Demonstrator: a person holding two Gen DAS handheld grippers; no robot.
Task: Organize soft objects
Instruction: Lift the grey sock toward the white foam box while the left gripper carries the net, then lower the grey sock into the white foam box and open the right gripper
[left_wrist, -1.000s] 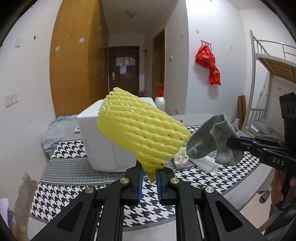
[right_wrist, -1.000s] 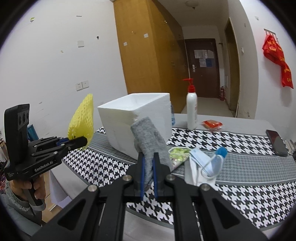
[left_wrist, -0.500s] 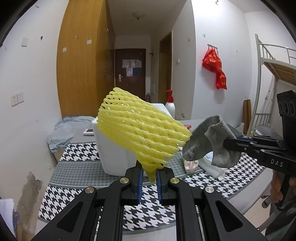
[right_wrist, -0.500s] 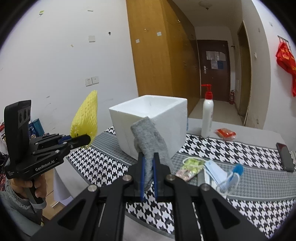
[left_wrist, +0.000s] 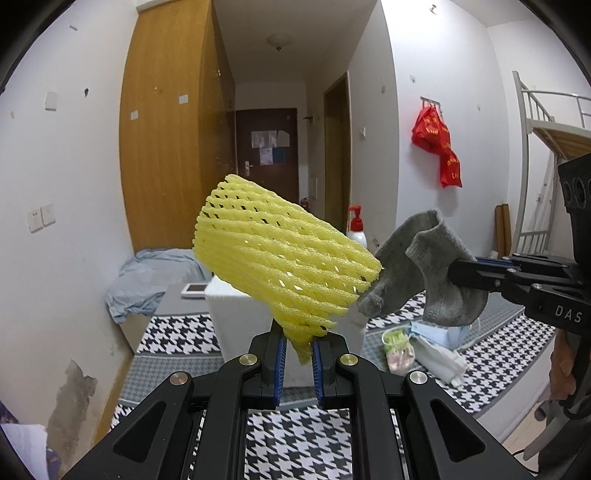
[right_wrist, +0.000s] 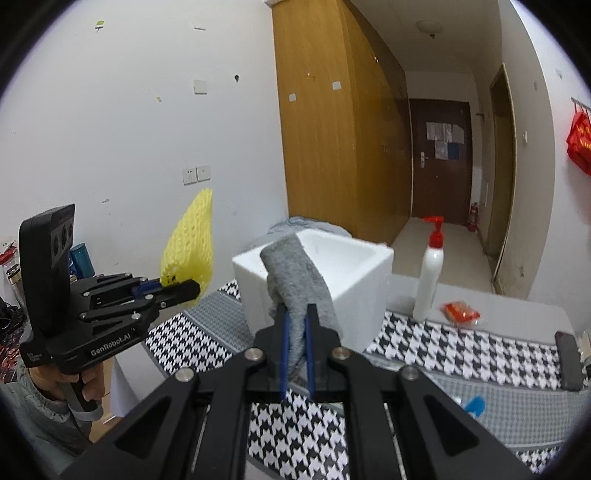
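Observation:
My left gripper (left_wrist: 298, 352) is shut on a yellow foam fruit net (left_wrist: 280, 258) and holds it up in the air; the net also shows in the right wrist view (right_wrist: 190, 247). My right gripper (right_wrist: 296, 332) is shut on a grey sock (right_wrist: 301, 284), also lifted; the sock shows in the left wrist view (left_wrist: 421, 273), just right of the net. A white foam box (right_wrist: 351, 273) with an open top stands on the houndstooth table (right_wrist: 443, 354) beyond and below both grippers.
A face mask (left_wrist: 439, 332), a small snack packet (left_wrist: 397, 349) and white cloth (left_wrist: 439, 356) lie on the table right of the box. A pump bottle (right_wrist: 428, 273), a red packet (right_wrist: 461, 314) and a dark phone (right_wrist: 569, 362) sit further back. A bunk bed (left_wrist: 546, 147) stands right.
Both grippers have risen with their loads; the table and box sit lower in both views, and the box's open top now shows in the right wrist view.

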